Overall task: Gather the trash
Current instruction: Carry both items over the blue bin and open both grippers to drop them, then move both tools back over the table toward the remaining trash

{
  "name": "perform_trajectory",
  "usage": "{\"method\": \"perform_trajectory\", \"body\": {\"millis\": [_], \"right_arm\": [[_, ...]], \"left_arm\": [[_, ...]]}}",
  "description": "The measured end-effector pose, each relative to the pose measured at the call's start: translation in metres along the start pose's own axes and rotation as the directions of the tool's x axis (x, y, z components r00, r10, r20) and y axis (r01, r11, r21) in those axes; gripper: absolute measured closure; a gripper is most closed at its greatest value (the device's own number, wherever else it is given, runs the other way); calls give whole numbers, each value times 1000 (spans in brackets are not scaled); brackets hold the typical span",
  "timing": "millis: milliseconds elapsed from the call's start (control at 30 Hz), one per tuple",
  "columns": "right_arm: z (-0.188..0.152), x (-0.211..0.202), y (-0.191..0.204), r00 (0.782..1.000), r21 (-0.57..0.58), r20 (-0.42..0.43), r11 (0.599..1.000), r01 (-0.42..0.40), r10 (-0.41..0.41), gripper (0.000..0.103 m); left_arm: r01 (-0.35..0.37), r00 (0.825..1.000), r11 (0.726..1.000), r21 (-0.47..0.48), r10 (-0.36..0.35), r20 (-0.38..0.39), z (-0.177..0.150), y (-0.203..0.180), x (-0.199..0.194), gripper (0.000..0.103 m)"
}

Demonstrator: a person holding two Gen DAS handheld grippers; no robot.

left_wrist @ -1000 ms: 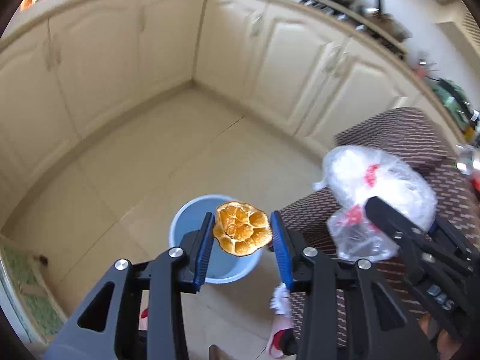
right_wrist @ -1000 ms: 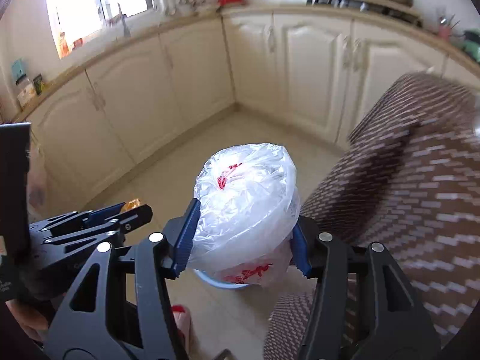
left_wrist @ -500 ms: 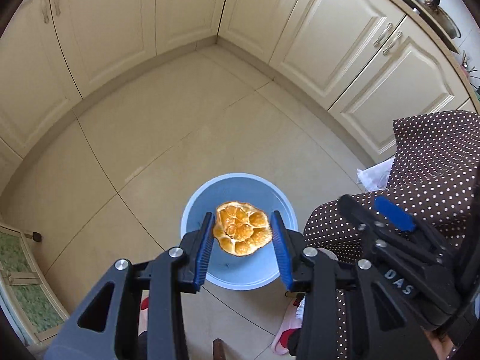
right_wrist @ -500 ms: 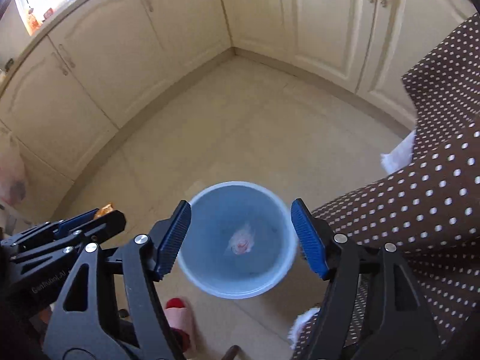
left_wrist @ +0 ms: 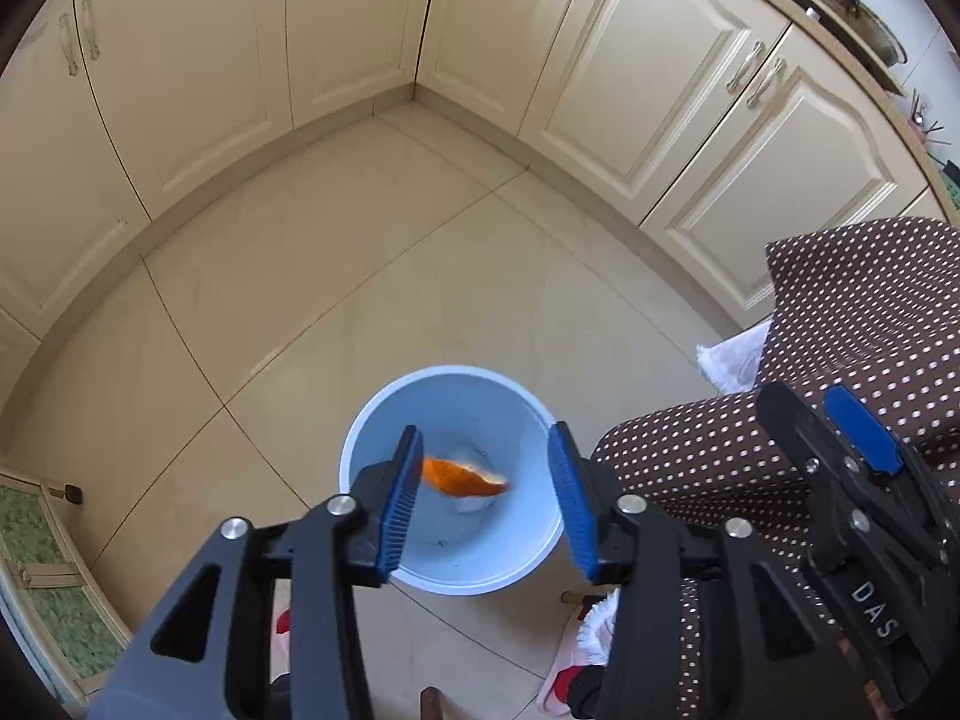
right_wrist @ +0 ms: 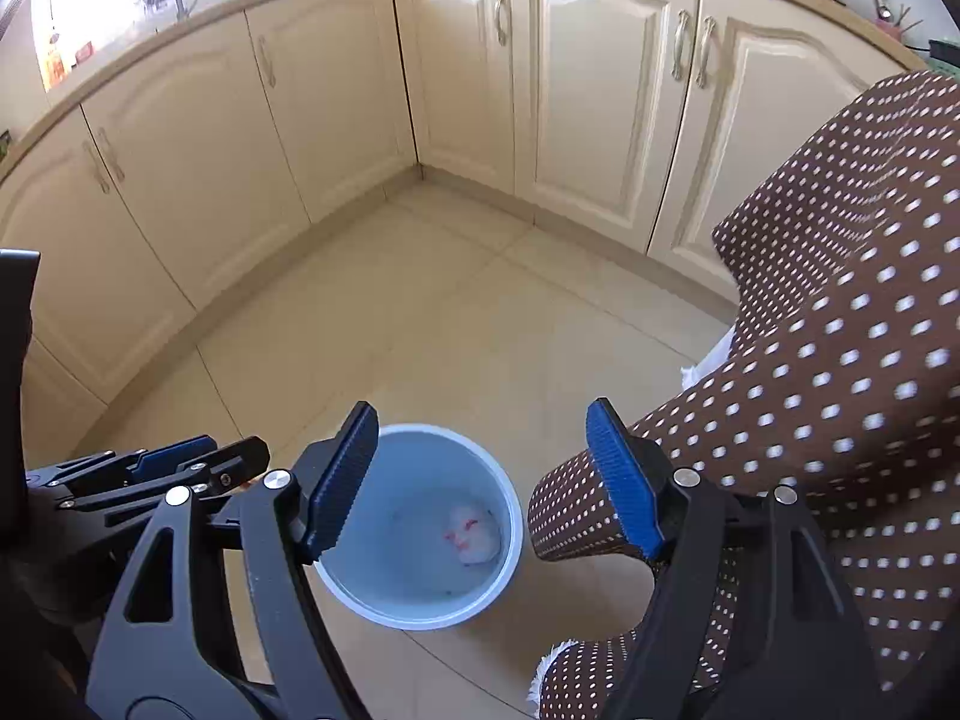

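A light blue bucket (left_wrist: pixel 372 438) stands on the tiled floor below both grippers; it also shows in the right wrist view (right_wrist: pixel 510 534). My left gripper (left_wrist: pixel 486 498) is open above it, and an orange peel (left_wrist: pixel 462 478) is falling between its jaws into the bucket. My right gripper (right_wrist: pixel 486 474) is open and empty above the bucket. A white plastic bag with red print (right_wrist: pixel 474 534) lies at the bucket's bottom. The right gripper (left_wrist: pixel 840 480) shows at the right of the left wrist view, and the left gripper (right_wrist: pixel 156 468) at the left of the right wrist view.
A brown white-dotted cloth (left_wrist: pixel 864 324) covers furniture to the right, close to the bucket; it also shows in the right wrist view (right_wrist: pixel 840 330). Cream cabinets (right_wrist: pixel 540 72) line the corner behind. A green mat (left_wrist: pixel 42 564) lies at the left. White-and-red slippers (left_wrist: pixel 576 654) lie below.
The right gripper opened and dropped the plastic bag into the bucket. The left gripper then opened and the orange peel is falling in. Both views tilted down over the bucket.
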State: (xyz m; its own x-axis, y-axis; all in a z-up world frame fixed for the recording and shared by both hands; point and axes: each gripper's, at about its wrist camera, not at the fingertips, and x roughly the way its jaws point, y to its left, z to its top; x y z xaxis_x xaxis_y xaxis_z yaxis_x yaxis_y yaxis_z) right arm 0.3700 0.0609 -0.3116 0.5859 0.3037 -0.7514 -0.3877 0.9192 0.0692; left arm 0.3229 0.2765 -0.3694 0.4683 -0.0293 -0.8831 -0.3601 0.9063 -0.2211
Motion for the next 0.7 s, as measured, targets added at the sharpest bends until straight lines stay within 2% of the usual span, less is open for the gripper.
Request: {"method": "perform_trajectory", "body": {"millis": [267,433,533,700], "right_arm": [[6,-43,-4,998,8,61,1000,-8,8,31],[10,-101,-4,988,6,152,1000,-9,8,31],[11,-141,-7,977,13,214,1000,0,-3,31],[7,-216,-32,941,50,333,997,53,-67,29]], "left_arm": [[18,998,1000,16,-19,63,-2,-13,-47,57],[35,990,999,41,-40,136,-8,-28,-98,57],[63,976,995,78,-78,204,-17,-46,-140,55],[108,944,978,176,-157,292,-36,-93,-199,49]]}}
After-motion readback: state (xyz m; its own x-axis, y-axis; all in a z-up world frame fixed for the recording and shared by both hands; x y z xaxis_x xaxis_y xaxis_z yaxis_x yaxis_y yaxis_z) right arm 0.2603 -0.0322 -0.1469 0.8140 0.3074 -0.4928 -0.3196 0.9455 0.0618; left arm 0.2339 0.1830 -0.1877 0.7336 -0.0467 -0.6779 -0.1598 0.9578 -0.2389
